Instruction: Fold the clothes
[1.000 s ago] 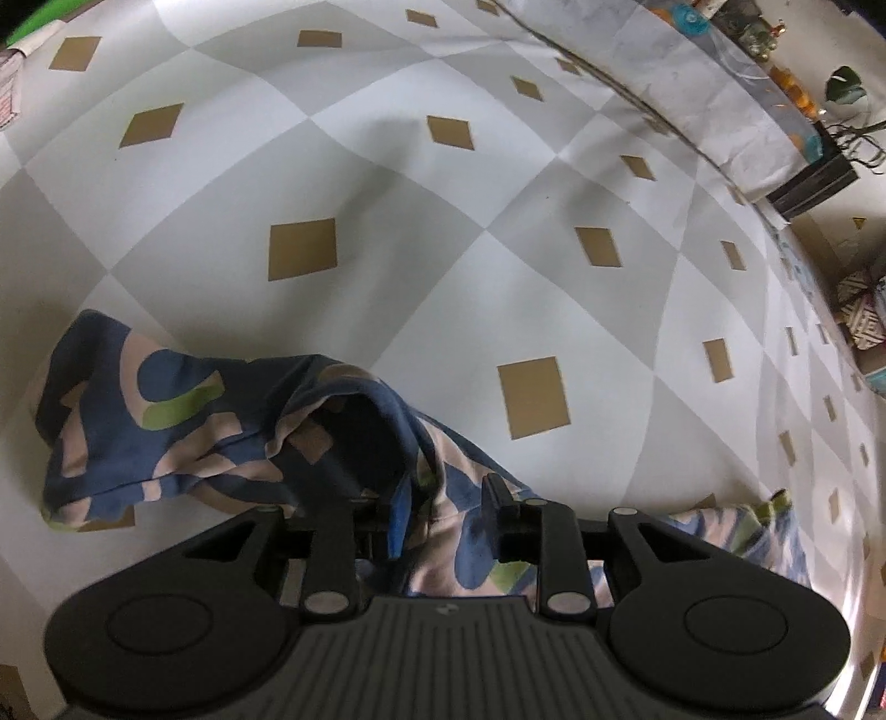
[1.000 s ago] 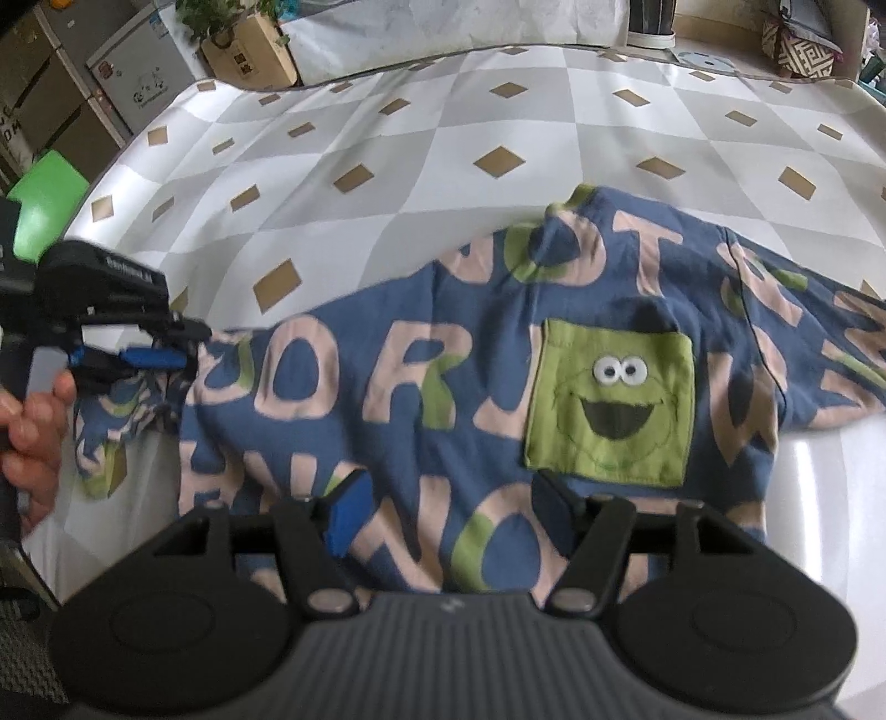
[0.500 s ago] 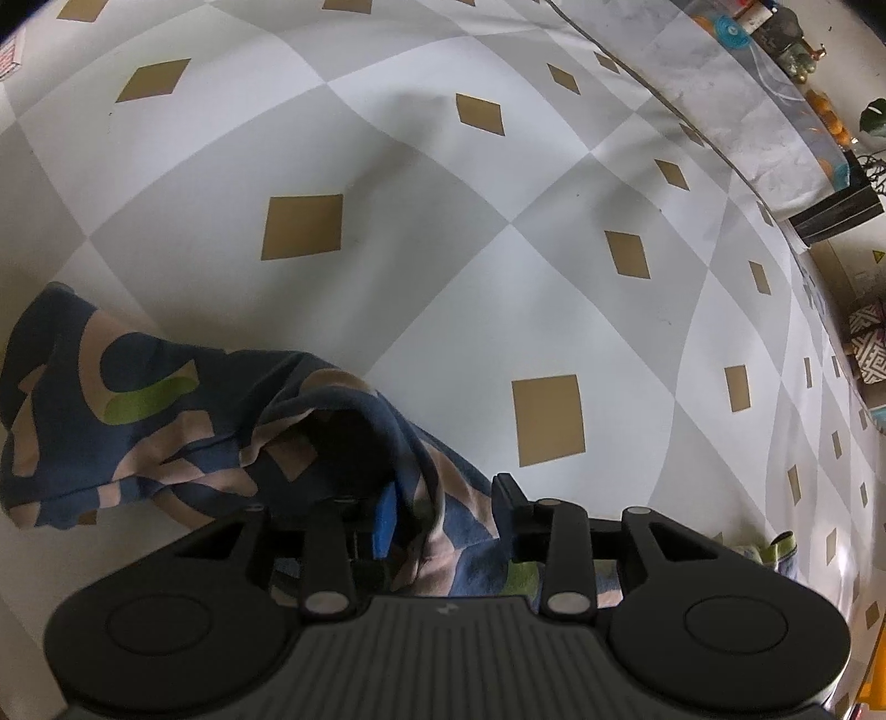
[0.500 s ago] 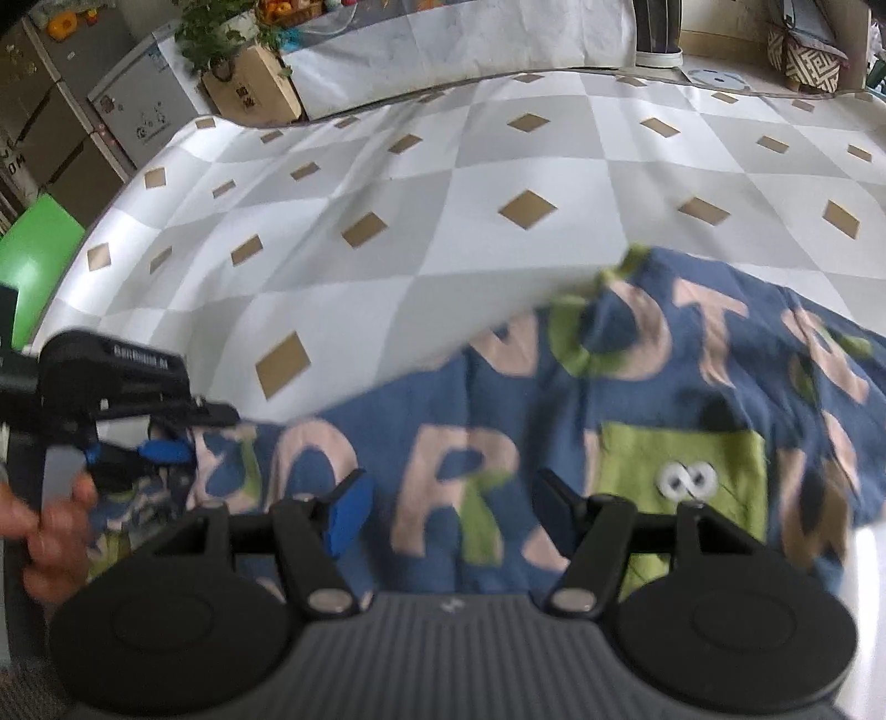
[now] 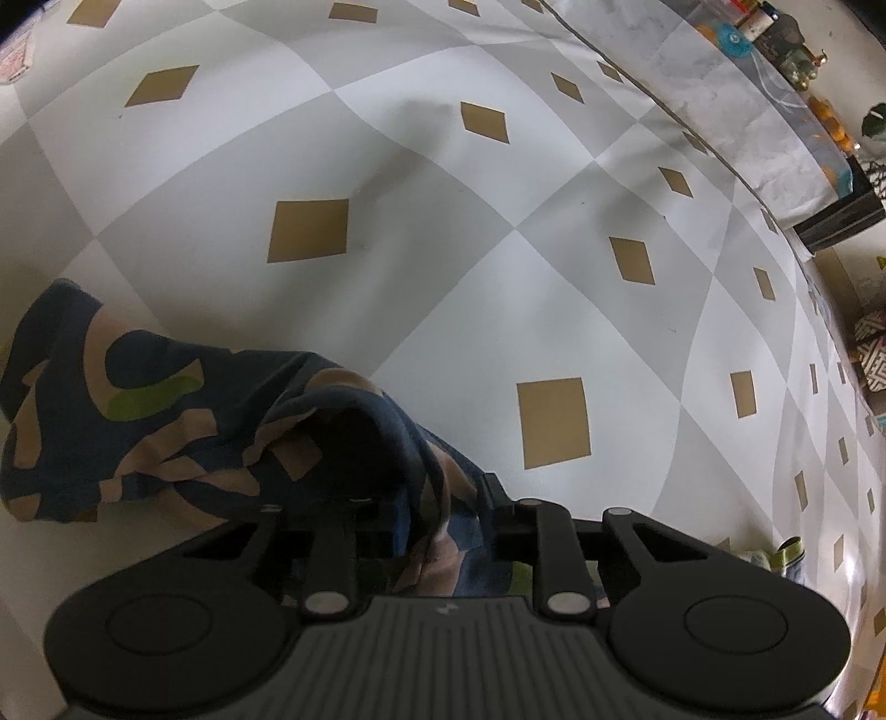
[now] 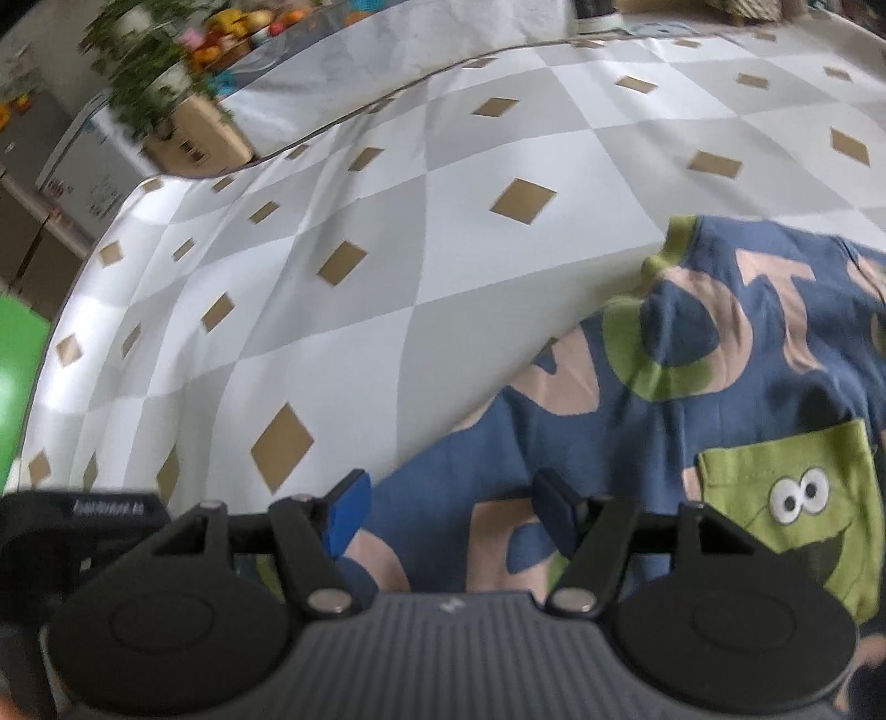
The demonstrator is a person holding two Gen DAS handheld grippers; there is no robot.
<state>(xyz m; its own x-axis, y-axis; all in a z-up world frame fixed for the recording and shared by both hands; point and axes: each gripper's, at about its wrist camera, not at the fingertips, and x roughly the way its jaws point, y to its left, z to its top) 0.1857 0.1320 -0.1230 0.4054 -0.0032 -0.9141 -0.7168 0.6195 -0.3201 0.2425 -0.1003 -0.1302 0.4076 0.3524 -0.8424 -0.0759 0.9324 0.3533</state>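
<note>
A blue shirt (image 6: 692, 360) with pink and green letters lies flat on the checked cloth, and its green monster-face pocket (image 6: 797, 498) sits at the right. My right gripper (image 6: 451, 512) hovers open over the shirt's left part with nothing pinched between its blue pads. Low at the left edge of that view is the black body of the left gripper (image 6: 83, 520). In the left wrist view the shirt's sleeve (image 5: 166, 421) is bunched and lifted. My left gripper (image 5: 437, 498) has a fold of the sleeve between its jaws, which are closing on it.
A grey and white checked cloth (image 5: 443, 277) with brown diamonds covers the surface. A cardboard box (image 6: 194, 138) with a plant stands beyond the far left edge, and a green object (image 6: 16, 376) is at the left. A cluttered shelf (image 5: 775, 44) lies far right.
My right gripper has swung left and lower across the shirt toward the left gripper, so the pocket now sits at the right of its view. The left gripper has stayed on the sleeve.
</note>
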